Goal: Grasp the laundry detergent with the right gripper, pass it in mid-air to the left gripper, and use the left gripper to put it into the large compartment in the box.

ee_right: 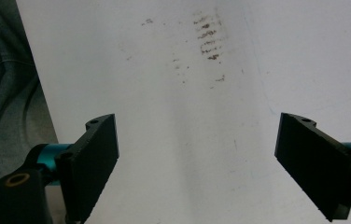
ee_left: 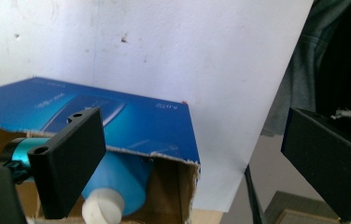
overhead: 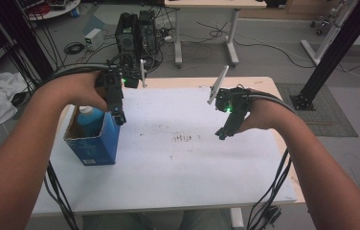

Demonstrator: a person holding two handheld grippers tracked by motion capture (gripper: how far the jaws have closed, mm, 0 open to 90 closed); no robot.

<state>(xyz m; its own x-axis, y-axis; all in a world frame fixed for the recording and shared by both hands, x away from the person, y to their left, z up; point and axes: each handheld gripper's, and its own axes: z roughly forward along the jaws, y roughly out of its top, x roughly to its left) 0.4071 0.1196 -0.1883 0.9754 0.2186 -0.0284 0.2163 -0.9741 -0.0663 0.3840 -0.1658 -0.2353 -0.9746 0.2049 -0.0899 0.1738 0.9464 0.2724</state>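
- One blue bottle [overhead: 90,116] already lies inside the torn blue box [overhead: 94,148] at the bench's [overhead: 178,182] left edge.
- Left gripper [overhead: 118,118] hovers over it, jaws wide apart, empty.
- Right gripper [overhead: 222,134] jaws open, idle; little appears left.

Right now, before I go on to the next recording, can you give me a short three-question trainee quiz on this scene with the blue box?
1. True or false: the blue plastic bottle with a white cap lies on the bare white tabletop.
2. Which gripper is nearest the torn-open blue cardboard box: A) left gripper B) right gripper?
3. What does the right gripper hold?

Key:
1. False; it sits inside the box.
2. A; it is at the box's open top, jaws apart on either side of the box's corner.
3. Nothing; its jaws stand open over the stained tabletop.
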